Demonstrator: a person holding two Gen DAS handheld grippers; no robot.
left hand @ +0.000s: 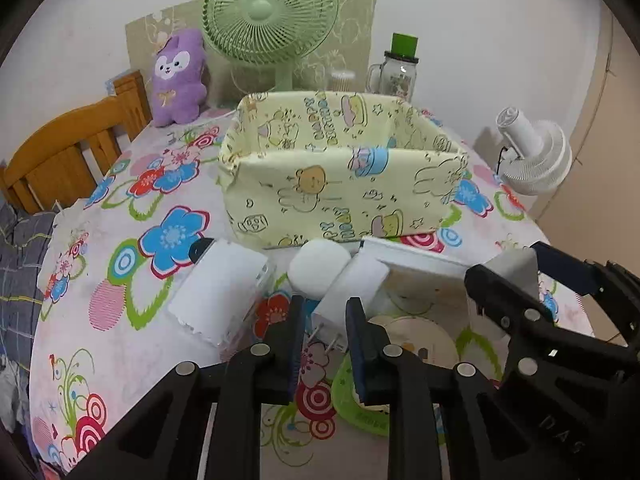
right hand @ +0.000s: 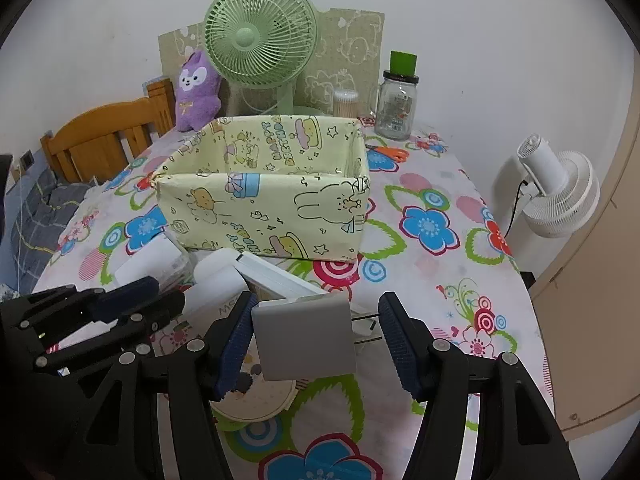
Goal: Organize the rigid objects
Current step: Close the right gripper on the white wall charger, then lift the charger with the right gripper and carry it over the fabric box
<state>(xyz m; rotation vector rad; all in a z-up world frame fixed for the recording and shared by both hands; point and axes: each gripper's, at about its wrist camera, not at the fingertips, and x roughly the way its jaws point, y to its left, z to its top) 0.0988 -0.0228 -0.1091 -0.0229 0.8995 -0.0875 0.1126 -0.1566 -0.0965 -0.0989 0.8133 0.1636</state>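
My left gripper (left hand: pixel 326 320) is shut on a white plug charger (left hand: pixel 352 288), whose metal prongs point back at the camera. It hangs just over the floral tablecloth in front of the yellow cartoon-print box (left hand: pixel 340 188). My right gripper (right hand: pixel 316 332) is shut on a grey square adapter block (right hand: pixel 304 336). Its left pad is pressed on the block's side, and thin metal prongs fill the space to the right pad. In the left wrist view the right gripper (left hand: pixel 516 268) and its grey block are at the right. The left gripper (right hand: pixel 160 296) appears at the left of the right wrist view.
A white packet (left hand: pixel 220 292), a white round piece (left hand: pixel 320 264) and a white flat box (left hand: pixel 420 264) lie before the yellow box. A round cartoon lid (left hand: pixel 416 340) is below. Green fan (right hand: pixel 260 40), purple plush (right hand: pixel 198 92), glass jar (right hand: pixel 396 108) and orange scissors (right hand: pixel 388 153) stand behind.
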